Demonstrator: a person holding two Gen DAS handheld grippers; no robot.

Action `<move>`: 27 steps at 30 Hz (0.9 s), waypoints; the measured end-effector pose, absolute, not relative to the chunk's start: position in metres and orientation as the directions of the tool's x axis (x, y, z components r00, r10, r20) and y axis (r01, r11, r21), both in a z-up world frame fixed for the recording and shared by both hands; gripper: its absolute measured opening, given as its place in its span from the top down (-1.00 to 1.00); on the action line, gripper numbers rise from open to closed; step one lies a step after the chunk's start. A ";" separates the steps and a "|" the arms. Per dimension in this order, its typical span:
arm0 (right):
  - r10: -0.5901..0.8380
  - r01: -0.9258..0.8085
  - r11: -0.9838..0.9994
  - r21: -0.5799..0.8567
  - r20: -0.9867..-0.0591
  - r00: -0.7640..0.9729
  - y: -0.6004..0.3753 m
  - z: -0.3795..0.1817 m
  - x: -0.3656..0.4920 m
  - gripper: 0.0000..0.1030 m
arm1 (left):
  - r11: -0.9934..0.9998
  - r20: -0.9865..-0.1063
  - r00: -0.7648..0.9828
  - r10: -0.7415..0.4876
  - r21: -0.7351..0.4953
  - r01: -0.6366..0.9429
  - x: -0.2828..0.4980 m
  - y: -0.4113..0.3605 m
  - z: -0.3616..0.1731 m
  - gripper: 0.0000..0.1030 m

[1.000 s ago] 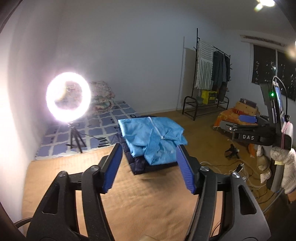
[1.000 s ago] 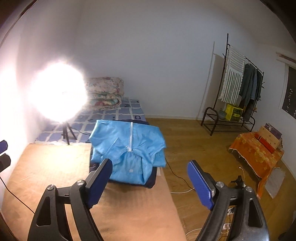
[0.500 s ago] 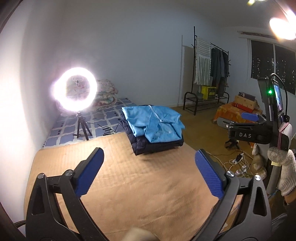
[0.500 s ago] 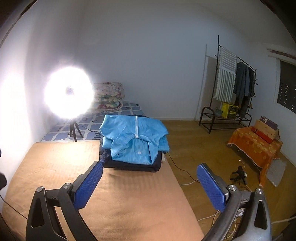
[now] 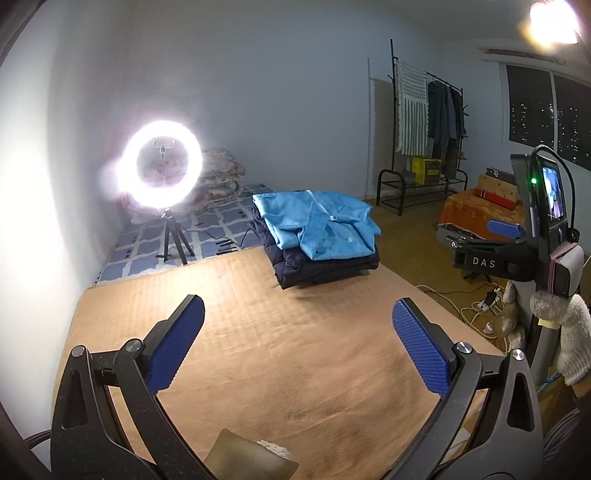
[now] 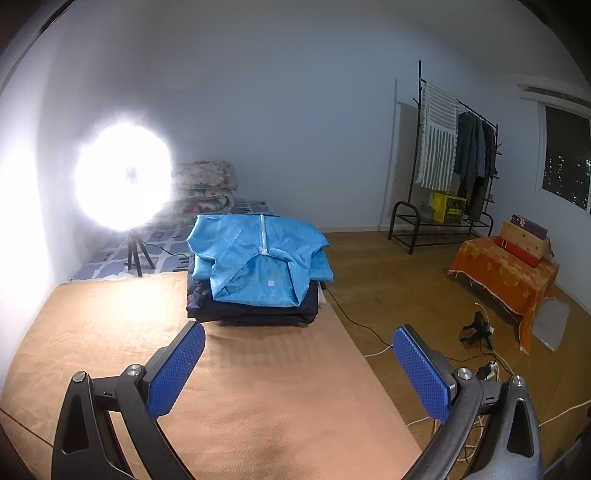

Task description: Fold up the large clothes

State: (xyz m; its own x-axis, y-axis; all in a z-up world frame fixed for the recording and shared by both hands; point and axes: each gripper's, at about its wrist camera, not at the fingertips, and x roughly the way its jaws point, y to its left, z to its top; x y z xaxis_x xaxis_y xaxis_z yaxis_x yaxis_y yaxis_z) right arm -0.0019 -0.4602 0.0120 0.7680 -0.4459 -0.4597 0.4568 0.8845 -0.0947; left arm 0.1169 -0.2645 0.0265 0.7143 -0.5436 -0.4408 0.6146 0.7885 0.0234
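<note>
Left wrist — left gripper (image 5: 297, 339) angled down over mat (image 5: 258, 332) | fingers (image 5: 177, 343) just spread, empty — right gripper (image 6: 298, 363) likewise

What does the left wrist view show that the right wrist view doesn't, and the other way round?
Only the left wrist view shows the right gripper from the side, its mounted phone screen, the gloved hand and a ceiling lamp. Only the right wrist view shows the power strip clear on the wooden floor and the right gripper's open jaws, nothing between them. Both show the folded blue garment on a dark folded jacket, the tan mat, ring light, clothes rack and orange-covered box.
</note>
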 end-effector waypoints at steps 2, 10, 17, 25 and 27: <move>-0.445 0.455 0.885 -0.100 -0.468 0.764 -0.460 0.007 0.000 -0.99 | 0.796 -0.444 0.721 -0.533 0.025 0.604 0.120 -0.263 0.024 -1.00; -0.457 0.455 0.882 -0.124 -0.467 0.757 -0.457 -0.001 0.004 -0.99 | 0.807 -0.456 0.732 -0.505 0.052 0.589 0.124 -0.260 0.016 -1.00; -0.452 0.460 0.881 -0.110 -0.478 0.753 -0.458 -0.005 0.004 -0.99 | 0.807 -0.470 0.733 -0.492 0.069 0.586 0.123 -0.260 0.011 -1.00; -0.449 0.459 0.882 -0.103 -0.475 0.757 -0.457 -0.004 0.003 -0.99 | 0.803 -0.479 0.728 -0.491 0.075 0.591 0.122 -0.261 0.008 -1.00; -0.450 0.455 0.883 -0.112 -0.477 0.755 -0.456 -0.005 0.004 -0.99 | 0.803 -0.483 0.726 -0.489 0.076 0.591 0.122 -0.260 0.006 -1.00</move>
